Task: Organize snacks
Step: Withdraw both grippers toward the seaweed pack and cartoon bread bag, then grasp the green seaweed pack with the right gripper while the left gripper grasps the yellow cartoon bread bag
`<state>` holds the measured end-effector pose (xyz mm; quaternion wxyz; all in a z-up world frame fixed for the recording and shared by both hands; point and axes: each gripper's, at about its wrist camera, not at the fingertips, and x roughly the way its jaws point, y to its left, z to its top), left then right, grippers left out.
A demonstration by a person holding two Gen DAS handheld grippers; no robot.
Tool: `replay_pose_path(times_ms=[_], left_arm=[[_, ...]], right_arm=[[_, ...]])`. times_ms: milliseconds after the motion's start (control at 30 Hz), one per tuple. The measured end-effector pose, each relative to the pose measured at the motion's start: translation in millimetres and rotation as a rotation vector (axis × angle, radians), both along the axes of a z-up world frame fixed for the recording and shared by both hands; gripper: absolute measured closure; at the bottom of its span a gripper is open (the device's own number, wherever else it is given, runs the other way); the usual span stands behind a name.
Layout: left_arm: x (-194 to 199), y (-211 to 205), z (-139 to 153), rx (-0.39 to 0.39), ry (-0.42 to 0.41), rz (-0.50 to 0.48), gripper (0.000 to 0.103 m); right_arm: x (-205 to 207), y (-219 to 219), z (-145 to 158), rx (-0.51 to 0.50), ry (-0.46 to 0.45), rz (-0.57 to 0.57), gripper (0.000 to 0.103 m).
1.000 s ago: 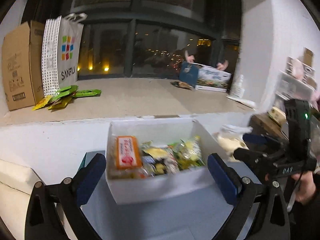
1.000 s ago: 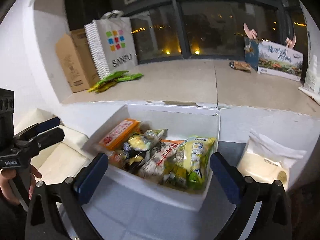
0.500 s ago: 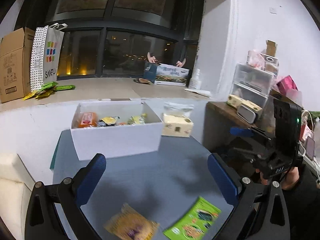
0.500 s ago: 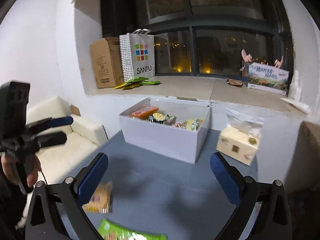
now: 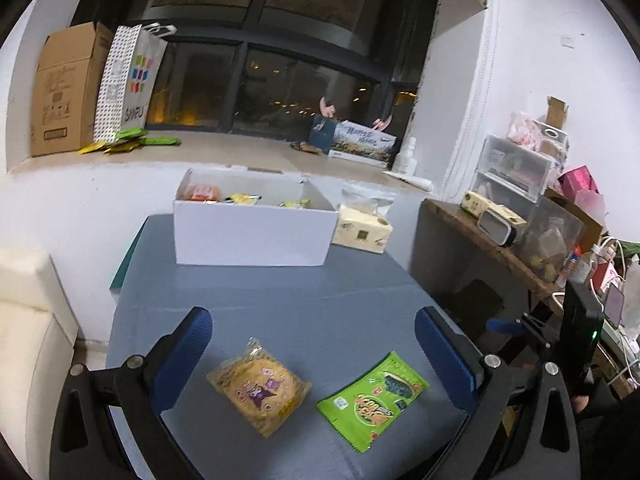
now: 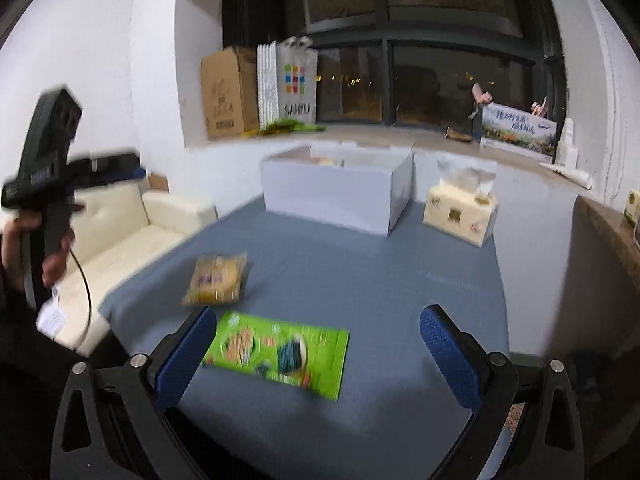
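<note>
A blue-grey table fills the middle of a white-walled room at night, its far edge set against a low wall below a deep window ledge and dark panes showing city lights. Two snack packets lie flat on the near part of the table: a yellow packet at about 7 o'clock from the table's centre and a green packet at about 5 o'clock, near each other but apart. The left gripper hangs above them with its blue-padded fingers spread wide and empty. The right gripper, likewise spread wide and holding nothing, hovers over the green packet, which appears motion-blurred in its view, with the yellow packet beyond at 11 o'clock. A white open box with more snacks inside stands at the table's 12 o'clock end; a pack of tissues sits just beside it at its 3 o'clock side. On the ledge, a cardboard box and a spotted white shopping bag stand at 10 o'clock with green and yellow sachets at their foot; a printed carton lies at 1 o'clock. A cream sofa flanks the table at 9 o'clock, and a wooden shelf crowded with clear drawers and clutter at 3 o'clock. A hand grips the left gripper's handle.
</note>
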<state>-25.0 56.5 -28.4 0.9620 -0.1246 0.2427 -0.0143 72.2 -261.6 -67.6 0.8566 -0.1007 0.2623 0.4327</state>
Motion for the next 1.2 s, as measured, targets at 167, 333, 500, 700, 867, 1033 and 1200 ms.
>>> replay_pose_path(times_ms=[167, 333, 500, 700, 867, 1033, 1200], left_arm=[[4, -2, -4, -0.006, 0.004, -0.022, 0.000], [7, -5, -5, 0.015, 0.014, -0.036, 0.000], [9, -4, -6, 0.021, 0.023, -0.037, 0.000], [9, -1, -10, 0.021, 0.038, -0.033, 0.000], [6, 1, -9, 0.021, 0.034, -0.025, 0.000], [6, 4, -11, 0.017, 0.039, -0.020, 0.000], [6, 4, -11, 0.022, 0.043, -0.020, 0.000]], right_arm=[[0, 16, -25, -0.108, 0.017, 0.031, 0.000], [-3, 39, -39, -0.200, -0.013, 0.176, 0.000], [4, 69, -54, -0.370, -0.097, 0.369, 0.000], [15, 96, -61, -0.468, -0.112, 0.561, 0.000], [22, 112, -59, -0.502, -0.074, 0.706, 0.000], [19, 127, -62, -0.558, -0.065, 0.823, 0.000], [17, 141, -72, -0.632, -0.065, 0.916, 0.000]])
